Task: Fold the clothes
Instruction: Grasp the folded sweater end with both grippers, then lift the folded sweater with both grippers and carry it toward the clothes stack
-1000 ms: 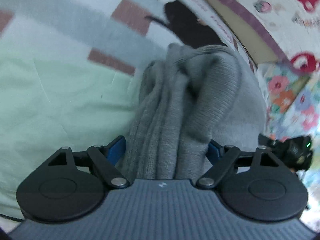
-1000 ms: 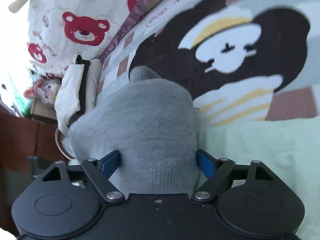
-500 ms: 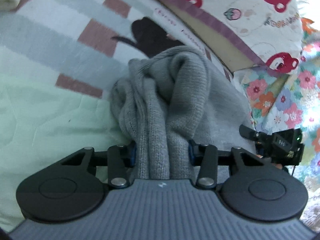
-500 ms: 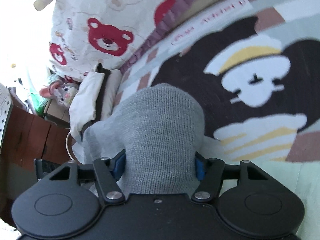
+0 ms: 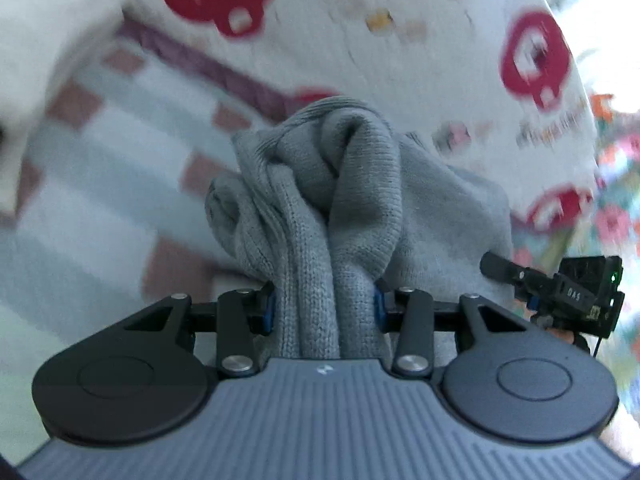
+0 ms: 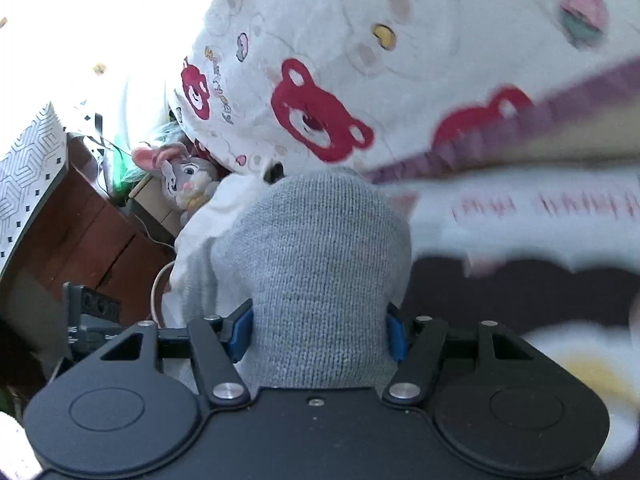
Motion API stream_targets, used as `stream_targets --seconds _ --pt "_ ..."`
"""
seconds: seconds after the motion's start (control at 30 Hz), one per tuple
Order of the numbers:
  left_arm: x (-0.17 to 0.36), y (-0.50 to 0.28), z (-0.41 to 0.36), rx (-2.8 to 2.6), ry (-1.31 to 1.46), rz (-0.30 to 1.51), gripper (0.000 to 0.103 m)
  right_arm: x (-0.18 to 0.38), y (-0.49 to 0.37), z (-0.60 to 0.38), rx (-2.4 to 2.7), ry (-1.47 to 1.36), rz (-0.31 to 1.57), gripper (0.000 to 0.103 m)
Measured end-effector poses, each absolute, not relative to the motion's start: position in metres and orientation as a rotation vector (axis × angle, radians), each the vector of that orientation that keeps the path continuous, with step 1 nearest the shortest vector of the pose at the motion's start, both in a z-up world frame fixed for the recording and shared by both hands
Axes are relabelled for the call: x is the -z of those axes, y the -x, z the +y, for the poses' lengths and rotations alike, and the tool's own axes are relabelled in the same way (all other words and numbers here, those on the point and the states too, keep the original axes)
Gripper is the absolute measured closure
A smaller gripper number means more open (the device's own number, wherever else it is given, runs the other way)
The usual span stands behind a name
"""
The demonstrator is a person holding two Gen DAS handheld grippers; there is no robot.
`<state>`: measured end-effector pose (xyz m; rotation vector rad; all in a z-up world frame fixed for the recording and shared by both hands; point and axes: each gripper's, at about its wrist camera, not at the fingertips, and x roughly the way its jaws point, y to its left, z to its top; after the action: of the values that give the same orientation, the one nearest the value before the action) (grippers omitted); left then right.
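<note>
The left tongs (image 5: 325, 307) are drawn in narrow, their blue pads pinching a bunched fold of the grey knitted sweater (image 5: 340, 208), which rises in thick ridges ahead of them. The right tongs (image 6: 319, 330) stand a little wider, and both blue pads press against a smooth rounded hump of the same knit (image 6: 320, 264). The garment hangs between the two, lifted above the striped bed cover (image 5: 92, 184). Behind it lies a white quilt printed with red bears (image 6: 320, 92).
</note>
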<state>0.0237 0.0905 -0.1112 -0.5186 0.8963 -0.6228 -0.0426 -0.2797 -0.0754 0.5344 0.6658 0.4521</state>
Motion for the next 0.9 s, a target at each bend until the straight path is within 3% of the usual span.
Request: stream_targets --seconds 0.1,0.17,0.2,0.3,0.5,0.83,0.9 --pt "0.142 -0.053 0.089 0.498 0.541 0.968 0.062 0.077 -0.012 -0.272 -0.317 -0.395 0.713 0.028" --pt "0.172 -0.06 0.084 0.427 0.515 1.025 0.062 0.089 -0.034 -0.26 -0.183 -0.275 0.757 0.048" --pt "0.183 -0.06 0.083 0.4 0.487 1.027 0.062 0.096 -0.039 -0.254 -0.163 -0.253 0.777 0.049" --pt "0.189 -0.056 0.083 0.39 0.426 0.988 0.06 0.112 -0.031 -0.233 -0.203 -0.238 0.8 0.049" --pt "0.189 -0.055 0.092 0.412 0.446 0.971 0.059 0.139 -0.002 -0.183 -0.285 0.076 0.859 0.047" --pt "0.193 -0.057 0.105 0.423 0.498 0.959 0.055 0.163 0.033 -0.207 -0.303 -0.132 0.864 0.042" --pt "0.189 -0.055 0.105 0.424 0.479 0.934 0.049 0.157 0.035 -0.214 -0.31 -0.181 0.872 0.042"
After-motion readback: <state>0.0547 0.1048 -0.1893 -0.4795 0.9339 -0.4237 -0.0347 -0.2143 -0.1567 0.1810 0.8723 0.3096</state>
